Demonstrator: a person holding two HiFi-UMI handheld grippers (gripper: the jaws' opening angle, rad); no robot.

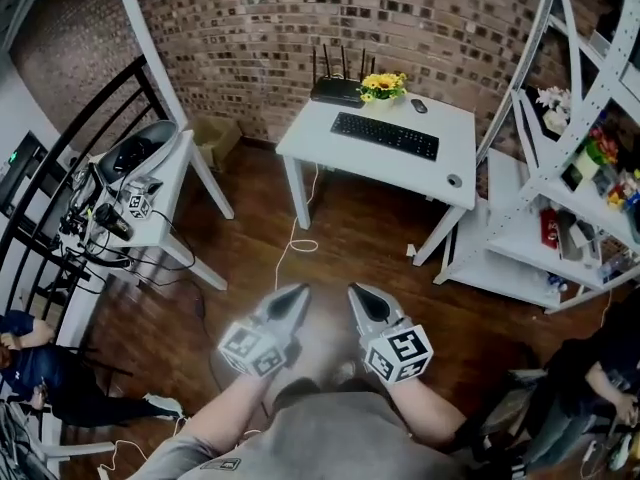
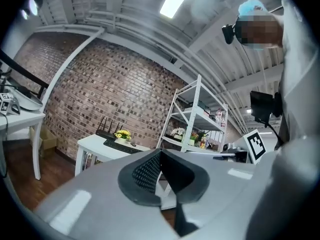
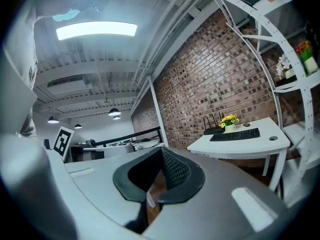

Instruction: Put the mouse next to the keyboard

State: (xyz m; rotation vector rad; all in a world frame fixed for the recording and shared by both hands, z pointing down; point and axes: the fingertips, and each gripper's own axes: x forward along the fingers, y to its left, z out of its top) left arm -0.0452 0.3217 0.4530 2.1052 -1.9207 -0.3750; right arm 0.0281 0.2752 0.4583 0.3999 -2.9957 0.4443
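Note:
A white desk (image 1: 330,150) stands against the brick wall, well ahead of me. On it lies a black keyboard (image 1: 385,135), with a black router (image 1: 337,91) and yellow flowers (image 1: 383,86) behind it. A small dark mouse (image 1: 418,105) sits at the back, right of the flowers and apart from the keyboard. Low in the head view, my left gripper (image 1: 298,292) and right gripper (image 1: 358,291) are side by side over the wooden floor, far from the desk. Both are shut and hold nothing. The desk also shows in the left gripper view (image 2: 92,143) and the right gripper view (image 3: 235,141).
A white shelf rack (image 1: 545,183) with small items stands right of the desk. A second white table (image 1: 160,223) with cables and gear is at the left. People sit at the lower left (image 1: 40,378) and lower right (image 1: 600,378). A white cable (image 1: 295,243) lies on the floor.

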